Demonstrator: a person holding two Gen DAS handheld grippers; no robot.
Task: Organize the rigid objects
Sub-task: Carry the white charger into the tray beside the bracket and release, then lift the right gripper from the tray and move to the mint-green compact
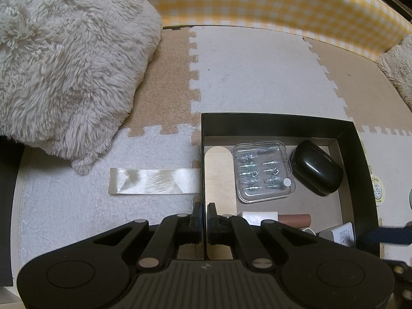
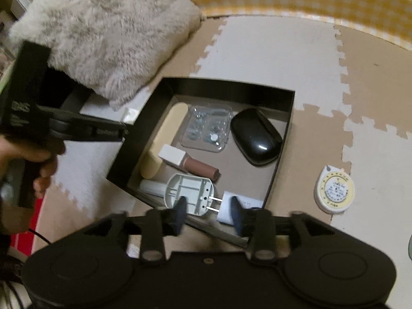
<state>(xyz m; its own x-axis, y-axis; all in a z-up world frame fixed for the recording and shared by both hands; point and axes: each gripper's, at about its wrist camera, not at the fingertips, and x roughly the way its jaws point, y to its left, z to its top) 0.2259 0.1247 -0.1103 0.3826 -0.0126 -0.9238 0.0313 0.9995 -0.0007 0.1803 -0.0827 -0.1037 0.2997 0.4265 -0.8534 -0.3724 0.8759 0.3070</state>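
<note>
— Inspector, the task's thing?

— A grey plastic plug adapter (image 2: 190,196), ribbed and hollow on its underside, with two metal prongs, lying in the near corner of the black box (image 2: 283,139). Light, stiff, slightly slick; take it across its flat sides, clear of the prongs.

— The right gripper (image 2: 208,212)?

— Fingers about half apart, straddling the adapter without pressing on it.

— The left gripper (image 1: 205,215)?

— Fingers closed on the box's left wall.

— Neighbours?

— A lip gloss tube (image 2: 191,163), a clear case (image 2: 206,130), and a glossy black pod (image 2: 255,136). A round tape measure (image 2: 334,191) lies right, on the foam floor mat (image 2: 270,51).
</note>
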